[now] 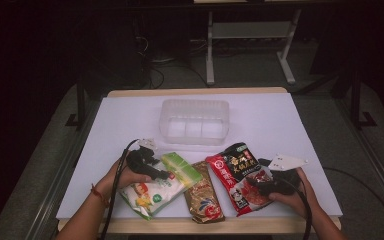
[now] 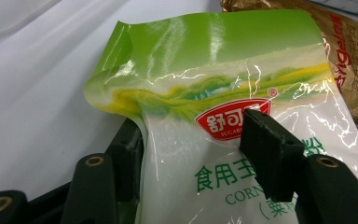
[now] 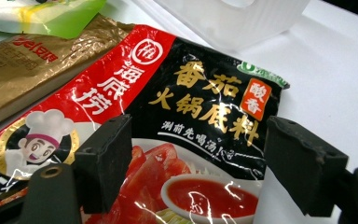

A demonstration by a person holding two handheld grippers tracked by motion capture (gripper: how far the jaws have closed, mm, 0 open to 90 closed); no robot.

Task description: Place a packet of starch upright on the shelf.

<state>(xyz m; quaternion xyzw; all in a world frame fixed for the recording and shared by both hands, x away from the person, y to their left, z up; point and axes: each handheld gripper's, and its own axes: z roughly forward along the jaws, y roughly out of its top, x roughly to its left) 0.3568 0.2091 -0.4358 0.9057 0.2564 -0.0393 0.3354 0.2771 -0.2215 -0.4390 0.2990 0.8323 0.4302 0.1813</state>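
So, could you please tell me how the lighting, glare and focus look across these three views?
High view: the white table is lit while the room behind is very dark, and the picture is soft. Left gripper view: bright streaky glare on the green and white packet; the nearest parts of the fingers look blurred. Right gripper view: glints on the red and black packet, print sharp, clear tub washed out.

The setting is presenting as a lab or test workroom rather than a home: a white-covered table (image 1: 280,125) is standing on grey carpet (image 1: 360,165) in a dim room, with metal frame legs (image 1: 210,50) of further benches and loose cables (image 1: 155,75) lying behind it. A person is sitting at the table holding cabled recording tools, the left gripper (image 1: 166,175) and the right gripper (image 1: 260,187), over packaged groceries laid out beside a clear plastic bin (image 1: 195,122).
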